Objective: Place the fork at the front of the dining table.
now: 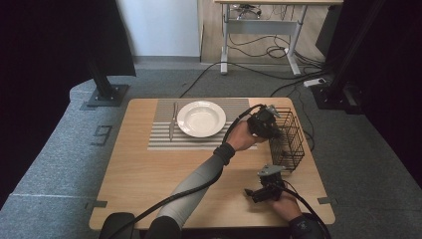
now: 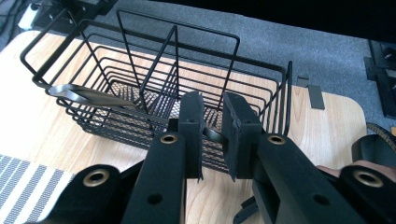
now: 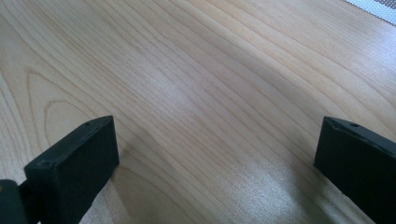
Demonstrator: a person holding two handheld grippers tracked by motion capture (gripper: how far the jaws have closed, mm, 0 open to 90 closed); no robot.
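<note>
A black wire basket point(image 1: 287, 141) stands at the table's right edge. In the left gripper view a dark metal utensil point(image 2: 88, 95), apparently a spoon, lies across the near wall of the basket point(image 2: 116, 127), with its broad end to the left. Its thin handle runs between the jaws of my left gripper point(image 2: 212, 114), which are shut on it. In the high view the left gripper point(image 1: 271, 127) is right against the basket's left side. My right gripper point(image 1: 250, 193) rests low near the front right of the table. Its jaws point(image 3: 215, 140) stand wide open over bare wood with nothing between them.
A white plate point(image 1: 201, 118) sits on a grey striped placemat point(image 1: 164, 140) at the table's far middle, with a piece of cutlery point(image 1: 172, 124) lying left of it. The left forearm reaches diagonally across the table. Dark stands and cables lie on the floor beyond.
</note>
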